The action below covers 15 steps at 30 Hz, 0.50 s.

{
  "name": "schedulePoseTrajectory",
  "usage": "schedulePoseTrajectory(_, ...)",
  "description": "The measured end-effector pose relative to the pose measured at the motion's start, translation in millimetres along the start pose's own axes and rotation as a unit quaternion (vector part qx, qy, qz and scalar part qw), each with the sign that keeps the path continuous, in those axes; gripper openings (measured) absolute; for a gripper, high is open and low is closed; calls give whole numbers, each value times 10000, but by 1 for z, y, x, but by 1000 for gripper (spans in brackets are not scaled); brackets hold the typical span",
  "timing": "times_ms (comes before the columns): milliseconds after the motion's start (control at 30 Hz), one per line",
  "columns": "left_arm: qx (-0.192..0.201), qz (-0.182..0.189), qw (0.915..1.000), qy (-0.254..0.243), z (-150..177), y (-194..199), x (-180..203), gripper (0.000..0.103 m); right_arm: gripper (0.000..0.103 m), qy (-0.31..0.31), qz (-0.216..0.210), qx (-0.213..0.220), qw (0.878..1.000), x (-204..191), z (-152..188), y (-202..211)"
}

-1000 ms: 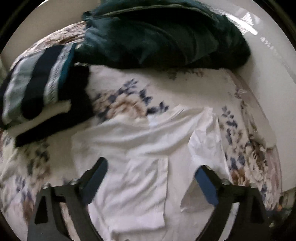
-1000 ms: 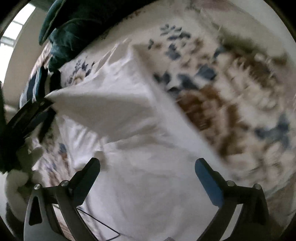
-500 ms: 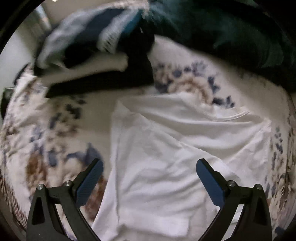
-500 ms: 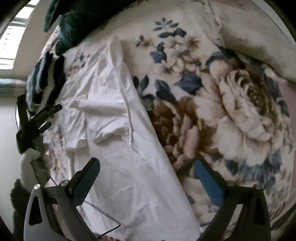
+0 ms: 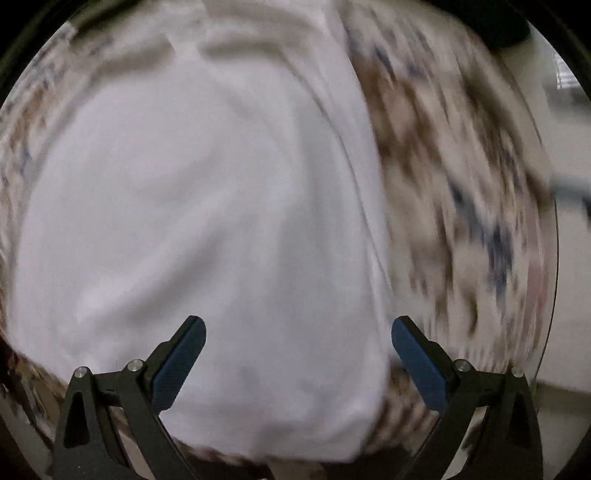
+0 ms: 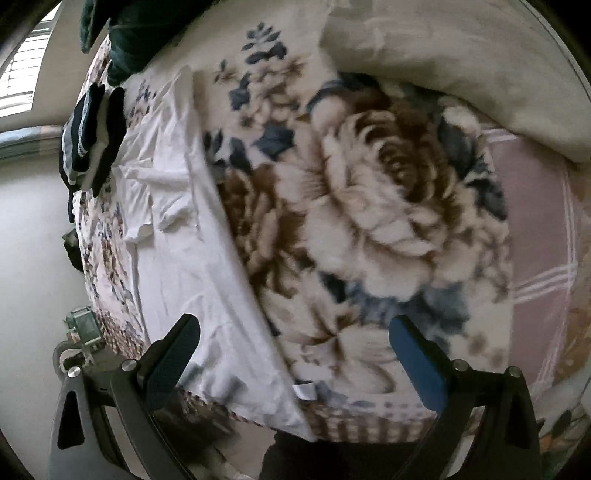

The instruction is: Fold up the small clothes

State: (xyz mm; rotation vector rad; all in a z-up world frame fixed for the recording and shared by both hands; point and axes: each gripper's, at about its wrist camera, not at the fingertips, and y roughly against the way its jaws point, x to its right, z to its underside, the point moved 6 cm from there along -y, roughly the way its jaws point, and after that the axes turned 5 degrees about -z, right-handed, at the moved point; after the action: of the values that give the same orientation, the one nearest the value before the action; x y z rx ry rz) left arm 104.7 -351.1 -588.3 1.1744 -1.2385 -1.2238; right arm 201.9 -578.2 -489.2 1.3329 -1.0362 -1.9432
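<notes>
You're holding both claws, left claw (image 5: 297, 354) and right claw (image 6: 293, 350), spread wide and empty over the white shirt (image 6: 173, 236) lying on the floral blanket (image 6: 369, 192).

Open floral blanket (image 6: 388, 206) right of white garment (image 6: 173, 236): free passage. Obstacles: dark folded stack (image 6: 92, 136) near garment's far left side, green bundle (image 6: 147, 33) at far end, beige pillow (image 6: 461, 59) far right. Left view blurred.
</notes>
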Motion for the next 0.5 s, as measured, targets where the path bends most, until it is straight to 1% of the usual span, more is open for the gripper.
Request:
schedulePoseTrajectory(33, -68, -43, 10000, -25, 11, -7, 7, 103, 103, 26, 6, -1, 10000, 3, -7, -1)
schedulePoseTrajectory(67, -180, -195, 9996, -72, 24, -21, 16, 103, 103, 73, -22, 10, 10000, 3, -14, -4)
schedulePoseTrajectory(133, -148, -471, 9986, -168, 32, -34, 23, 103, 103, 231, -170, -26, 9996, -5, -32, -17)
schedulePoseTrajectory(167, -21, -622, 9978, -228, 32, -38, 26, 103, 103, 313, -262, -60, 9991, -11, -40, -26)
schedulePoseTrajectory(200, 73, -684, 9974, -224, 31, -40, 27, 103, 103, 455, -369, -101, 9982, -21, -51, -38)
schedulePoseTrajectory(267, 313, -678, 9970, -212, 26, -42, 31, 102, 103, 660, -537, -114, 9963, -38, -70, -56)
schedulePoseTrajectory(333, 621, -607, 9960, -223, 23, -40, 32, 92, 103, 819, -783, -93, 9935, -59, -93, -77)
schedulePoseTrajectory(367, 822, -554, 9948, -249, 19, -37, 33, 78, 103, 865, -822, -48, 9928, -66, -102, -84)
schedulePoseTrajectory(400, 982, -539, 9933, -276, 15, -33, 32, 59, 103, 890, -839, 27, 9925, -73, -114, -91)
schedulePoseTrajectory(433, 1067, -528, 9924, -306, 14, -31, 33, 48, 103, 876, -899, 108, 9920, -80, -127, -98)
schedulePoseTrajectory(467, 1198, -566, 9906, -345, 11, -27, 31, 23, 103, 832, -998, 168, 9914, -86, -138, -105)
schedulePoseTrajectory(500, 1271, -576, 9897, -336, 9, -23, 30, 10, 103, 793, -1085, 220, 9907, -92, -148, -111)
